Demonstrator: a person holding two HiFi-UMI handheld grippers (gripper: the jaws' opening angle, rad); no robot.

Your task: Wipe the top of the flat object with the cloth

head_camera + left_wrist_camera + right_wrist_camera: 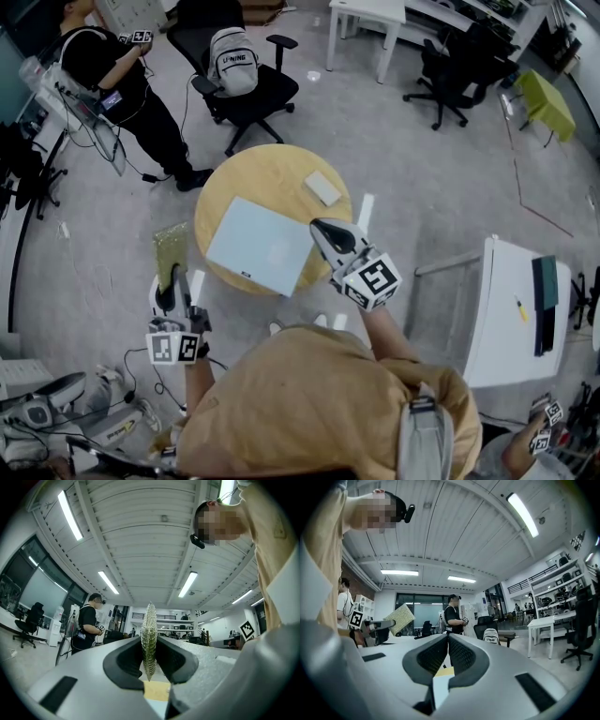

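Left gripper, near the wearer's tan top: jaws pinching the lower edge of a yellow-green cloth. The cloth stands upright, off the left rim of the round wooden counter, not over it.

Right gripper: jaws pressed together, nothing between them. In the head view its tip overlaps the right edge of the pale blue flat panel; contact cannot be told.

The panel lies flat on the near half of the counter. Small pale block lies behind it, apart.

Beyond: office chair with a backpack on its seat; person in black standing at far left.
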